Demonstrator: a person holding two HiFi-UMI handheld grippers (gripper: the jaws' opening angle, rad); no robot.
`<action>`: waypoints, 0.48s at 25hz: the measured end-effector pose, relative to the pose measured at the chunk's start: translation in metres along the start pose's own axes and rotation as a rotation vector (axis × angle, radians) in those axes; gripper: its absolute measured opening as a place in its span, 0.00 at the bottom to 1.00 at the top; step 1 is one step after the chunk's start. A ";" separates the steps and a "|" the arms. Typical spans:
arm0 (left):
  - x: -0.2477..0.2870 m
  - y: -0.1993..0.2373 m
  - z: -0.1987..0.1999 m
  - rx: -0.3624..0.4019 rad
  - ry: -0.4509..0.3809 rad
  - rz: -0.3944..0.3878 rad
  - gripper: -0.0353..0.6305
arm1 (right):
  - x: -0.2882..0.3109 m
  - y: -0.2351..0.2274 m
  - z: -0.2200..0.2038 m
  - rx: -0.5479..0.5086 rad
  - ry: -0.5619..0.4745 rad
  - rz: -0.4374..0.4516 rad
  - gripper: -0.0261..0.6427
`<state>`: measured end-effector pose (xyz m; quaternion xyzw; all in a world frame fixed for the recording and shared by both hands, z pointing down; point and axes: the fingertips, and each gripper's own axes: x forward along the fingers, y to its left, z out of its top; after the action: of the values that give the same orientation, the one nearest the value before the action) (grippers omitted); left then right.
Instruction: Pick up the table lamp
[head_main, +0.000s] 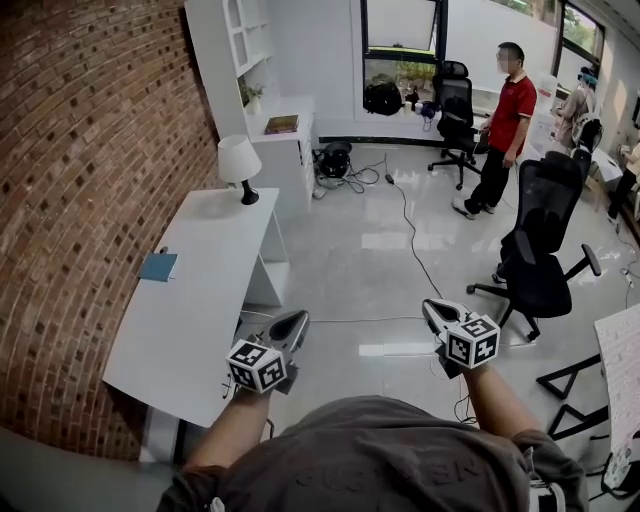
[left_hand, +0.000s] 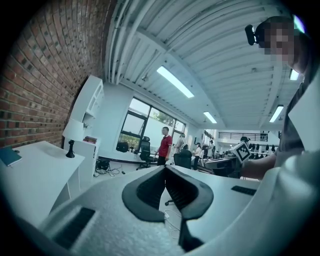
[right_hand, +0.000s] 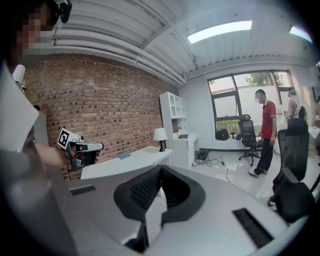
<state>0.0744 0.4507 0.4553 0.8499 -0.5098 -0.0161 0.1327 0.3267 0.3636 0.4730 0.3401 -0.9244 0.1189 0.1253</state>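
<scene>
- The table lamp (head_main: 239, 168) has a white tapered fabric-look shade on a slim dark stem with a small round dark base.
- It stands upright at the far edge of the white tabletop (head_main: 190, 310), about midway across that edge and just beside a white cabinet (head_main: 290, 160).
- The lamp is well apart from both grippers.
- The left hand-held gripper (head_main: 292, 325) hangs just off the tabletop's near, room-side corner. Its dark ribbed pads are pressed together with nothing between them.
- The right hand-held gripper (head_main: 437, 310) is over the glossy pale floor (head_main: 380, 270), away from the tabletop. Its pads are likewise pressed together and empty.
- Each gripper has a smooth grey-white shell and a cube with black-and-white square markers.
- The tabletop is long, flat, matte and rectangular, with one long edge against a rough red brick wall (head_main: 90, 150).
- A thin blue book (head_main: 158, 266) lies flat near that wall-side edge, about halfway along it.
</scene>
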 end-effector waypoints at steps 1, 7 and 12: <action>0.004 -0.007 -0.001 0.000 0.001 0.004 0.06 | -0.005 -0.006 -0.001 -0.002 0.002 0.002 0.03; 0.033 -0.045 -0.008 -0.007 -0.010 0.010 0.06 | -0.029 -0.038 -0.008 -0.007 0.010 0.021 0.03; 0.051 -0.062 -0.013 -0.028 -0.008 0.008 0.06 | -0.034 -0.055 -0.011 -0.004 0.012 0.035 0.03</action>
<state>0.1542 0.4365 0.4579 0.8459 -0.5133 -0.0261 0.1427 0.3901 0.3467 0.4802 0.3231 -0.9296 0.1210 0.1294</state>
